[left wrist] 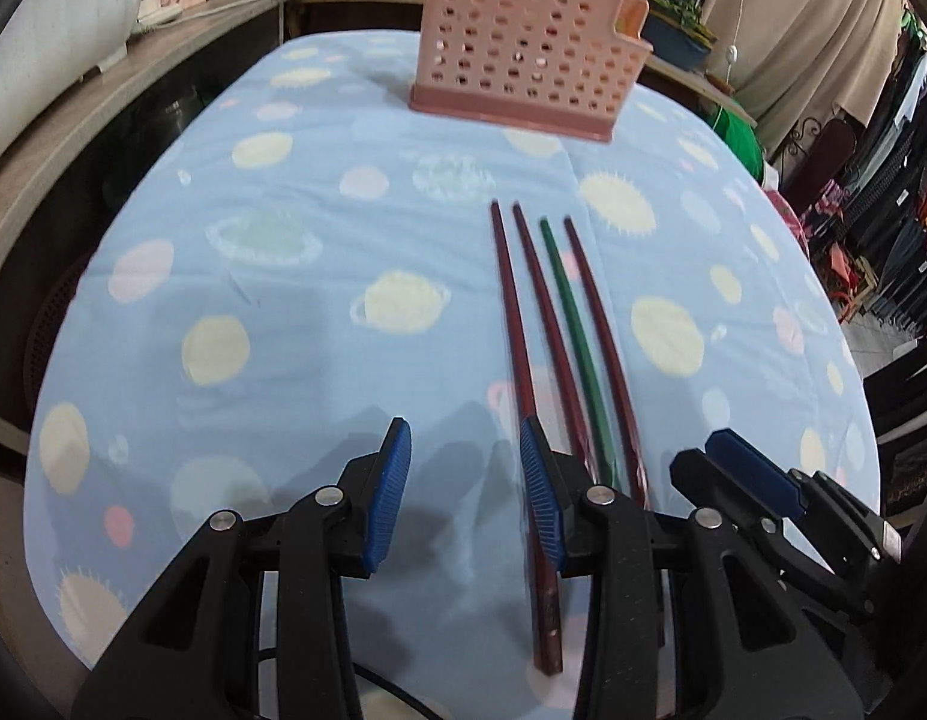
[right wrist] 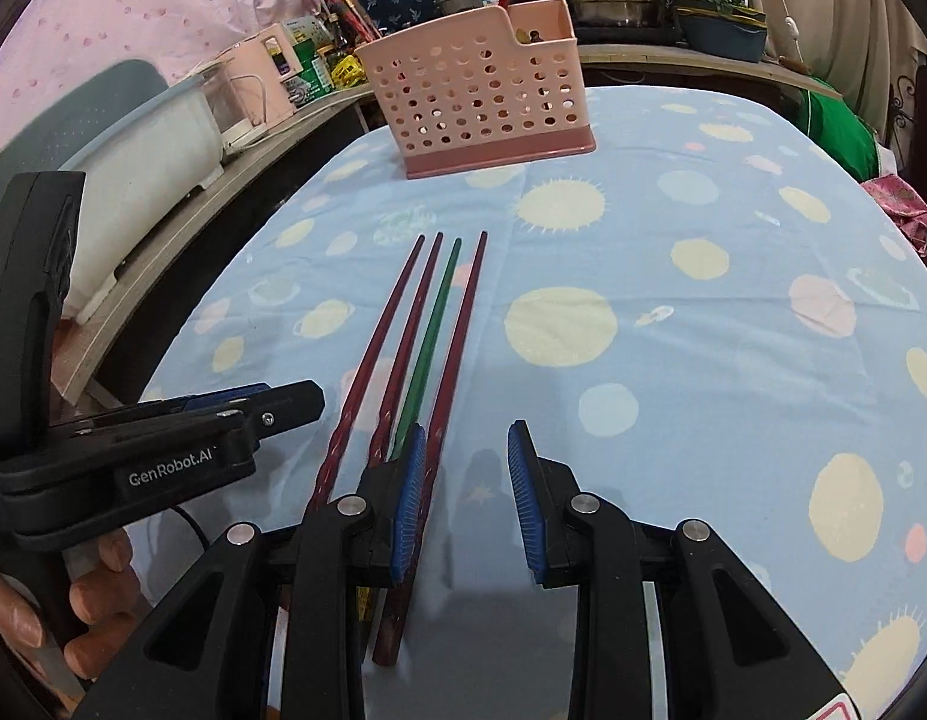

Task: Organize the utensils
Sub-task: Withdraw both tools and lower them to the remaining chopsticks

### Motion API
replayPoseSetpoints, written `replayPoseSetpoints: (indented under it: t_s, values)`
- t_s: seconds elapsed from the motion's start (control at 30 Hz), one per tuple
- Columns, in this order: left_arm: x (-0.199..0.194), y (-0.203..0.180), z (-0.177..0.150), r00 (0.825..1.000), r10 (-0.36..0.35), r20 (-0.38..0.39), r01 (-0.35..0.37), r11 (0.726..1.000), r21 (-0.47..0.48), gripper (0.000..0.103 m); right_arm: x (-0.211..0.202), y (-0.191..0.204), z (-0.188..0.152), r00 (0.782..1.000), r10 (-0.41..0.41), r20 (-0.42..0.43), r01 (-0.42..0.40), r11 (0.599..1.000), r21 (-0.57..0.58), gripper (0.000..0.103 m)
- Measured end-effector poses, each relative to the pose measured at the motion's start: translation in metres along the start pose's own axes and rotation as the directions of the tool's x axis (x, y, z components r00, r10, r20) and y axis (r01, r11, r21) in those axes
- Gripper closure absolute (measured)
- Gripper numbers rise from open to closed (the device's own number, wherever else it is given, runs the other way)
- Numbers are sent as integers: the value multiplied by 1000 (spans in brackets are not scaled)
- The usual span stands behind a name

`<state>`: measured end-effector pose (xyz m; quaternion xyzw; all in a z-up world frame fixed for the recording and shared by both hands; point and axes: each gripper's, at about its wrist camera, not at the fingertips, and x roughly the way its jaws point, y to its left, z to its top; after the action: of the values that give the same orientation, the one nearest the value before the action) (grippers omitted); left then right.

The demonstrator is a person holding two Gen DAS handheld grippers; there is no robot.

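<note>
My left hand-held gripper (left wrist: 466, 450) hangs wide open with nothing in it, low over the near part of the tabletop (left wrist: 283, 312), its right finger over the leftmost chopstick. My right hand-held gripper (right wrist: 466, 453) is also wide open and holds nothing, its left finger over the rightmost chopstick. Four chopsticks (right wrist: 421, 336) lie side by side on the blue planet-print cloth, three dark red and one green (right wrist: 433, 330), tips pointing far toward the pink holder (right wrist: 481, 102), which stands upright well apart from them.
</note>
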<state>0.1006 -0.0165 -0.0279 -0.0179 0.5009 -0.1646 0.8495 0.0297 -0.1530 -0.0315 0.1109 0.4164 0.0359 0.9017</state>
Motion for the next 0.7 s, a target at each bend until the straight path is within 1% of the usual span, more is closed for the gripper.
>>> replayPoseSetpoints:
  t_s: [0.07, 0.17, 0.33, 0.63, 0.7]
  values:
    - [1, 0, -8, 1000, -1, -10, 1, 1000, 4, 67, 1, 3, -5, 1000, -1, -7, 1, 1000, -9, 75]
    - [-3, 0, -16, 1000, -6, -2, 6, 1000, 15, 67, 2, 6, -11, 1000, -4, -18, 4, 1000, -17, 75]
    - [-5, -1, -20, 1000, -23, 1, 23, 1000, 14, 67, 1, 9, -14, 1000, -19, -11, 18, 999, -42, 75]
    - [-7, -9, -26, 999, -41, 5, 41, 999, 36, 67, -1, 13, -21, 999, -48, 0, 48, 996, -73, 79]
    - [-7, -10, -27, 999, -42, 5, 42, 998, 41, 67, -2, 12, -21, 999, -54, 2, 54, 996, -71, 82]
